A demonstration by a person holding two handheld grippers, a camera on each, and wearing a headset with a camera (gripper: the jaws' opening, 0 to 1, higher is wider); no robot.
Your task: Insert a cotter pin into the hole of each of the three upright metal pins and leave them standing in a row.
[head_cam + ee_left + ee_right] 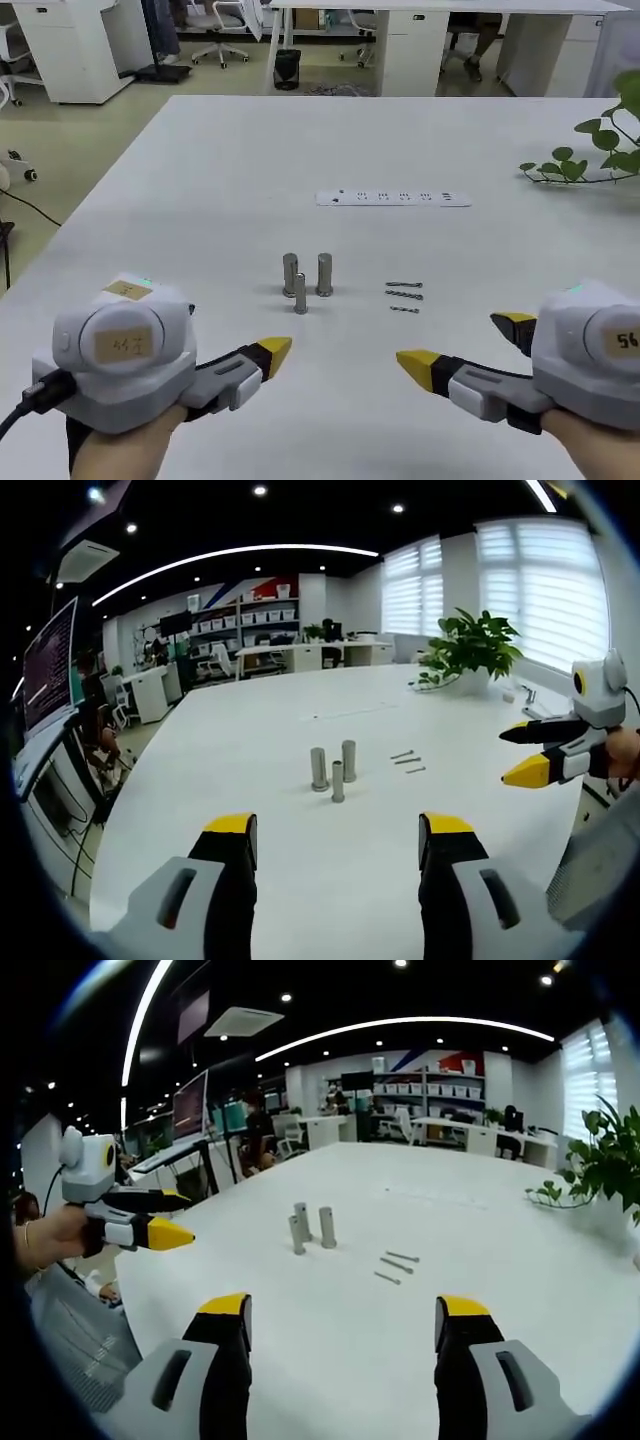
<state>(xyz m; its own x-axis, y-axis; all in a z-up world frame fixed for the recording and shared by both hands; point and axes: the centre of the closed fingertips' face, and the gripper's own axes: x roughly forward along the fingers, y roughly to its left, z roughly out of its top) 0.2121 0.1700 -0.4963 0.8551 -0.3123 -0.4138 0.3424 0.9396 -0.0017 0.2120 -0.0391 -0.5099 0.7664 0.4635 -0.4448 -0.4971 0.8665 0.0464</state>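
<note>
Three grey metal pins (pixel 303 277) stand upright in a tight cluster at the table's middle, also seen as metal pins (pixel 333 768) and metal pins (pixel 310 1228). Three thin cotter pins (pixel 404 296) lie flat just to their right, cotter pins (pixel 408 761), cotter pins (pixel 392 1264). My left gripper (pixel 272 352) hangs low at the near left, open and empty, left gripper (pixel 340 838). My right gripper (pixel 465 340) hovers at the near right, open and empty, right gripper (pixel 342 1318). Both are well short of the pins.
A white power strip (pixel 392 198) lies beyond the pins. A leafy plant (pixel 600 150) reaches in over the far right edge. The white table (pixel 200 200) is wide, with office desks and chairs behind it.
</note>
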